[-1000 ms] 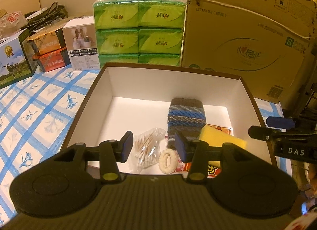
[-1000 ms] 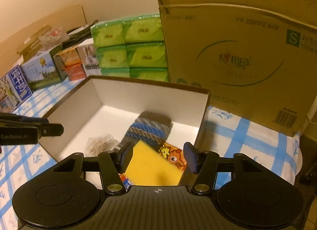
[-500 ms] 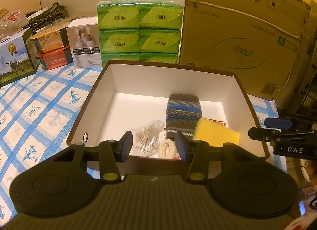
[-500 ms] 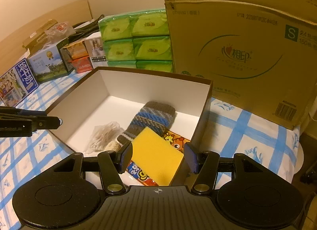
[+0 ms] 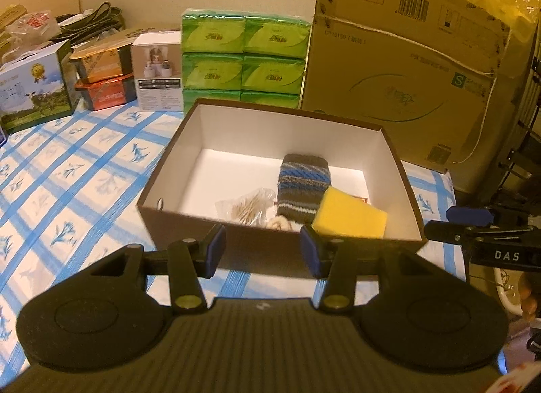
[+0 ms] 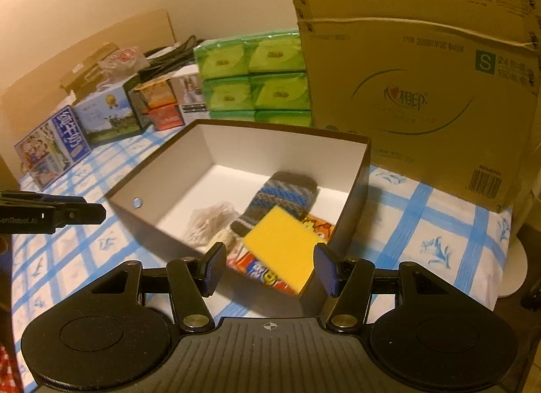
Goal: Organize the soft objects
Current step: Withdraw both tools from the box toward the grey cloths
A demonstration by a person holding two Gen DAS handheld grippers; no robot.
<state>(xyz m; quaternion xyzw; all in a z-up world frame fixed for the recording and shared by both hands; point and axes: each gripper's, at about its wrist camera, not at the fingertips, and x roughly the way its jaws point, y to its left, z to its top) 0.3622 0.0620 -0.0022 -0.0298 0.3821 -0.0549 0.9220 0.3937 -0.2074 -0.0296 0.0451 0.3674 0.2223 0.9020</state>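
Blue-and-white checked cloth (image 5: 67,169) covers the whole counter, printed with little blue sprigs, and the light is a warm yellow against a plain cream wall. Along the back sit green tissue packs (image 5: 244,61) stacked three high, a big cardboard carton (image 6: 422,82) to their right, and milk boxes (image 6: 54,151) plus other small cartons on the left. Out front is a brown box (image 5: 189,224) with a white inside. In it: a striped knit sock (image 5: 302,186), a yellow sponge (image 5: 350,215) leaning over a colourful snack packet (image 6: 257,266), a bag of cotton swabs (image 5: 247,208) and a cream scrunchie (image 5: 280,224). The left tool (image 5: 260,251) hangs just in front of the box's near wall, fingers apart, nothing in them. The right tool (image 6: 270,269) is by the box's right corner, also spread and empty.
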